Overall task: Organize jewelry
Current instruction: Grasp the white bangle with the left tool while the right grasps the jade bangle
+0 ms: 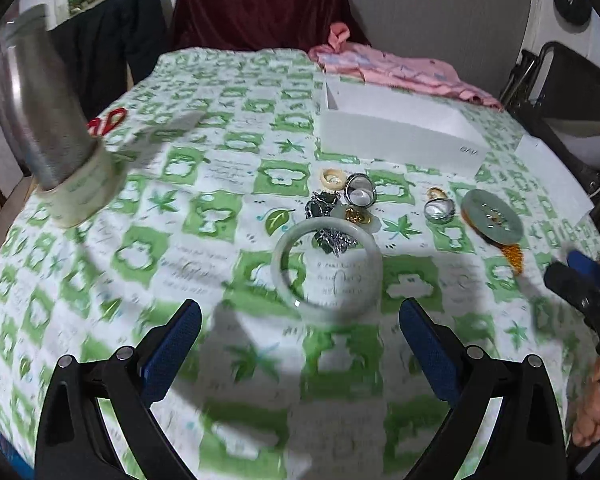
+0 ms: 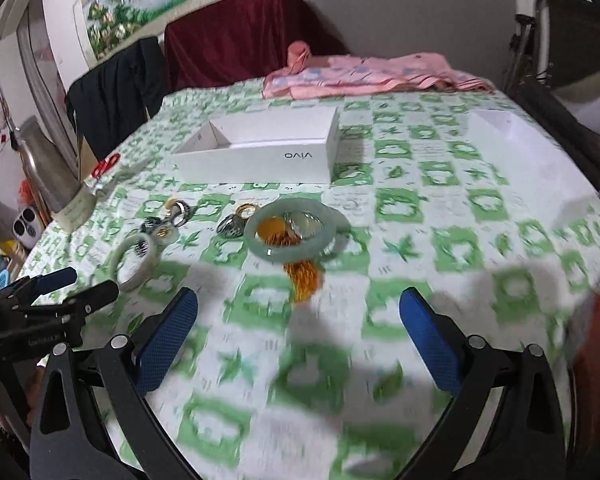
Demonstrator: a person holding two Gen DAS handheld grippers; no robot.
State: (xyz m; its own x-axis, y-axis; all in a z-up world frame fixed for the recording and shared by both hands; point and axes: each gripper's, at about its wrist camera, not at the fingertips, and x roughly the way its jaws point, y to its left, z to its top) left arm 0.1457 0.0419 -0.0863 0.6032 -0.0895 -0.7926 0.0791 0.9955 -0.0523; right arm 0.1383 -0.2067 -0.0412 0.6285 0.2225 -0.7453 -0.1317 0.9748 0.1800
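Green-and-white leaf-patterned tablecloth [image 1: 220, 208], pale jade bangle [image 1: 326, 268] (milky green); white box [image 1: 400, 136], pink cloth [image 1: 400, 70]

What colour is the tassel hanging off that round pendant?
Orange-gold. The tassel shows best in the right wrist view, trailing from under the green bangle.

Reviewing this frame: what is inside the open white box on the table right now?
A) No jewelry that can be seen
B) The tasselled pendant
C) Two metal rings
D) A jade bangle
A: the white box shows only its bare interior, while the pale bangle, the metal rings and the tasselled jade disc all lie on the tablecloth in front of it.
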